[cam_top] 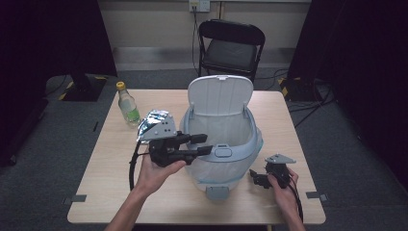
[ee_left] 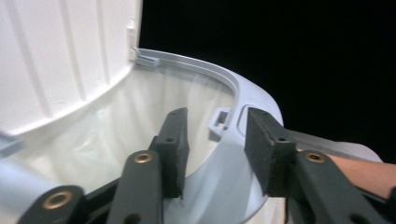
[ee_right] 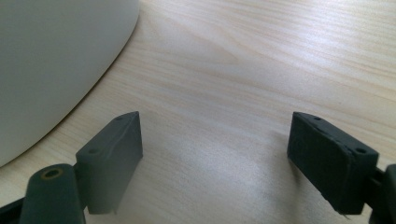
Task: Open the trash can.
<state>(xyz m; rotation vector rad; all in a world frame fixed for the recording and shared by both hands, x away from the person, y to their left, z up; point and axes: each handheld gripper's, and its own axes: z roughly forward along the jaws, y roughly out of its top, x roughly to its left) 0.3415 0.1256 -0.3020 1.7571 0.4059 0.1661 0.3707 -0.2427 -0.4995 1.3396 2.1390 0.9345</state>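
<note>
1. Left gripper (cam_top: 204,144): jaws apart, empty, held over the near-left rim of the lined trash bin (cam_top: 250,144).
2. Right gripper (cam_top: 255,179): jaws wide apart, empty, resting low near the table's (cam_top: 106,187) near-right corner.
3. Bin: table centre, lid (cam_top: 220,95) raised.

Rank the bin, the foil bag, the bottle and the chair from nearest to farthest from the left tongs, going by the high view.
From the left tongs:
1. Bin: the tips reach over its open rim.
2. Foil bag: on the table just behind the tongs, to their left.
3. Bottle: farther back and left, near the table's far edge.
4. Chair: beyond the table, on the floor.
</note>
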